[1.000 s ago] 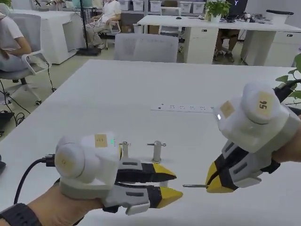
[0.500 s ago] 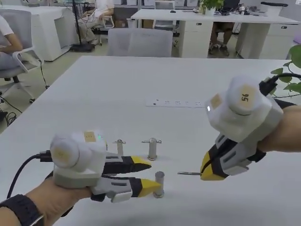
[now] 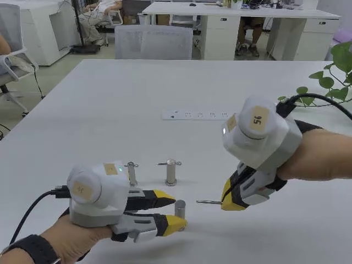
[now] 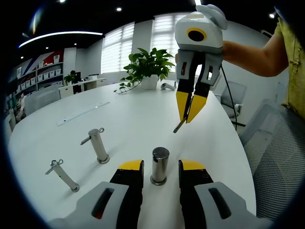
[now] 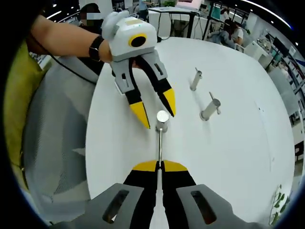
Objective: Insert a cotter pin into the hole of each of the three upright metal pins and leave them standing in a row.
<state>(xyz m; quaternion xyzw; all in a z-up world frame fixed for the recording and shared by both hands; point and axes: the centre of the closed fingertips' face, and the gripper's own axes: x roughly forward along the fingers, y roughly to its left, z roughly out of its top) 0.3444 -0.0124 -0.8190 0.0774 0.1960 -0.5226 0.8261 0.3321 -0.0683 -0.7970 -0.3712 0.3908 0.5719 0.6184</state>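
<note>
A bare upright metal pin [image 3: 180, 208] [image 4: 160, 160] [image 5: 162, 119] stands between the jaws of my open left gripper [image 3: 171, 210] [image 4: 160, 168] [image 5: 156, 110], which do not seem to touch it. My right gripper [image 3: 226, 202] [image 5: 159, 165] [image 4: 189, 110] is shut on a thin cotter pin [image 3: 208, 202] [image 5: 160, 143] [image 4: 178, 126]. The cotter pin lies level, and its free end points at the bare pin from a short gap to the right. Behind stand two more pins [image 3: 171, 172] [image 3: 131, 173], each with a cotter pin through its top.
A flat white power strip [image 3: 198, 115] is set into the table [image 3: 110, 110] further back. A potted plant [image 3: 330, 77] sits at the right edge. A black cable [image 3: 33, 206] trails from the left gripper. Chairs and desks stand beyond the far edge.
The head camera has tilted down. The left gripper's jaws now sit either side of the bare pin. The right gripper has brought the cotter pin a little closer to it.
</note>
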